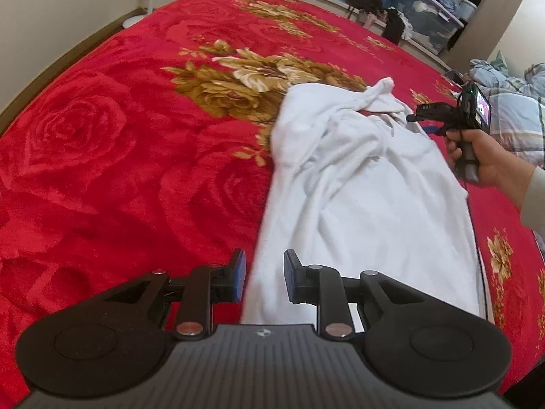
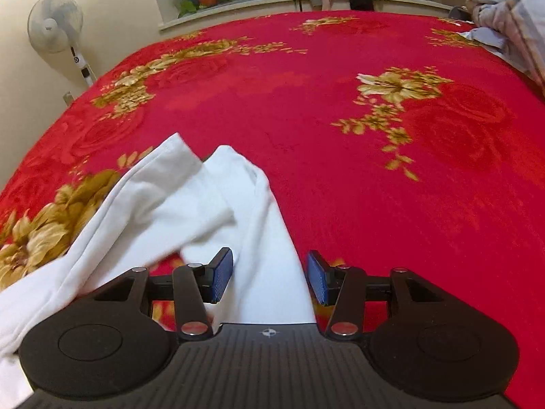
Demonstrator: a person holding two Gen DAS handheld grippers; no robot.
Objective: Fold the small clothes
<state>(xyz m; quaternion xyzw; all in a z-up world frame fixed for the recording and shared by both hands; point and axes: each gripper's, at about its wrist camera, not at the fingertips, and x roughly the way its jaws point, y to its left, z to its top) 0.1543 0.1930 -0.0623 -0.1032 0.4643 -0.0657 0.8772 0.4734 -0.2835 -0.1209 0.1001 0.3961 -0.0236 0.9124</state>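
- Left wrist view: my left gripper (image 1: 264,274) hangs over the near left edge of the white garment (image 1: 357,197), jaws narrow and apart, nothing pinched; the hem shows in the gap below them.
- The garment lies lengthwise on the red blanket (image 1: 119,136), rumpled and bunched at its far end, beside the gold flower print.
- At the garment's far right edge a hand (image 1: 477,156) carries my right gripper (image 1: 414,117); from here I cannot read its jaws.
- Right wrist view: right gripper (image 2: 270,277) stands half wide, pads clear of cloth, a white strip of the garment (image 2: 190,204) running between them, untouched. Two soft lobes of fabric lie just beyond, to the left.
- Blanket (image 2: 374,170) right of the garment is bare.
- Handling, my guess: light, limp knit, no stiffness; it will sag and drag on the plush blanket, and layers may slip apart.
- Best hold: pinch at a hem or seam edge, one corner per gripper, through all layers.
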